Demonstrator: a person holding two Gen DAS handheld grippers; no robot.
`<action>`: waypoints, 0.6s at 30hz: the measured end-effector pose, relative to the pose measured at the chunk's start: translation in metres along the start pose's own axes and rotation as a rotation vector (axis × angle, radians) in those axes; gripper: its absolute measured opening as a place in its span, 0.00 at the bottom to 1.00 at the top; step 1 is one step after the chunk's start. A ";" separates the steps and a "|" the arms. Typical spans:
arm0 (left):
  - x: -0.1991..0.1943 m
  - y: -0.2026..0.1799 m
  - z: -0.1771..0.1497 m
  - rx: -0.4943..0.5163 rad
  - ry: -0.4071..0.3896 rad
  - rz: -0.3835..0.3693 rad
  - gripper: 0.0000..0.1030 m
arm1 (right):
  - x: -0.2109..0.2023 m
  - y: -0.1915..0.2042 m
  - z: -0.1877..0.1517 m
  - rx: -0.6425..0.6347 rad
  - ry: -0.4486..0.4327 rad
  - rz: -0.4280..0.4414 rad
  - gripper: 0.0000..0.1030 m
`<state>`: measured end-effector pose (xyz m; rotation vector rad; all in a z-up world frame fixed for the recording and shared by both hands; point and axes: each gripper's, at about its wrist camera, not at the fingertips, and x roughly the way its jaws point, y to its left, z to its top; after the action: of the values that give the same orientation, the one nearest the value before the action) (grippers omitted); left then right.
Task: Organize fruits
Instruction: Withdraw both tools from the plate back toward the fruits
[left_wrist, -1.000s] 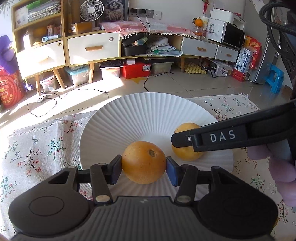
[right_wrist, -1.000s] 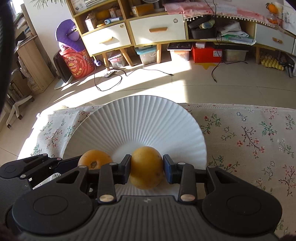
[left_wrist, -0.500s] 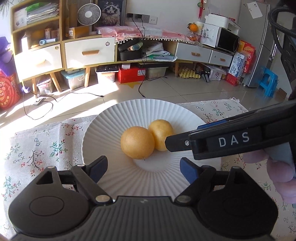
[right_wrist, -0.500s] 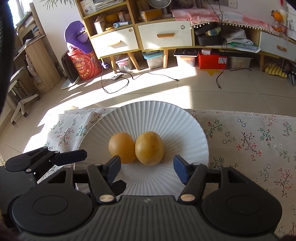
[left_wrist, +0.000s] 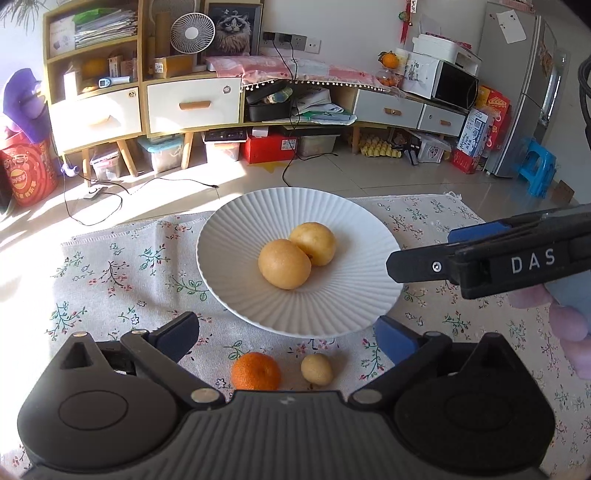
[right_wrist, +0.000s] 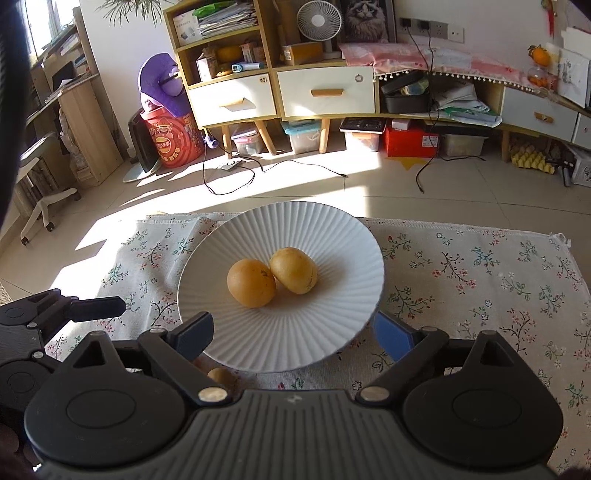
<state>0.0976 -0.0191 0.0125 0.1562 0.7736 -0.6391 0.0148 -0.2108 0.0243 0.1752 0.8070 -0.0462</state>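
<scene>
Fruits are the subject here: two round yellow-orange fruits (left_wrist: 284, 263) (left_wrist: 313, 243) lie touching each other near the middle of a white ribbed plate (left_wrist: 236, 229), which sits on a floral cloth (left_wrist: 110, 266) covering the bench. Two more fruits wait on the cloth just in front of the plate: a small bright mandarin (left_wrist: 255, 376) and, beside it, a smaller pale yellow fruit (left_wrist: 316, 368).

The left hand-held gripper (left_wrist: 288, 338) has just been opening; its jaws stand wide apart with nothing between them, hovering above the two loose fruits. The right hand-held gripper (right_wrist: 293, 330) has likewise just been opening and is empty, its jaws spread over the near rim of the plate. From the left view it appears as a dark arm marked "DAS" at the right edge.

The loose fruits look light, firm and smooth, and being round they will probably roll if nudged. The mandarin's skin is likely softer, so a gentle squeeze should do. The safest hold would be across the widest part of each fruit, pads on opposite sides.

Behind the bench, a sunlit tiled floor and wooden cabinets are visible.
</scene>
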 end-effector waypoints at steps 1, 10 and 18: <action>-0.003 0.000 -0.002 0.000 0.001 0.001 0.92 | -0.002 0.001 -0.002 -0.006 0.001 -0.004 0.91; -0.032 0.001 -0.022 0.001 0.027 0.041 0.92 | -0.020 0.006 -0.023 -0.015 0.013 -0.010 0.94; -0.050 0.000 -0.050 0.010 0.053 0.078 0.92 | -0.029 0.011 -0.044 -0.017 0.029 -0.036 0.95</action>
<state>0.0409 0.0229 0.0118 0.2122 0.8111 -0.5674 -0.0353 -0.1928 0.0169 0.1453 0.8397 -0.0708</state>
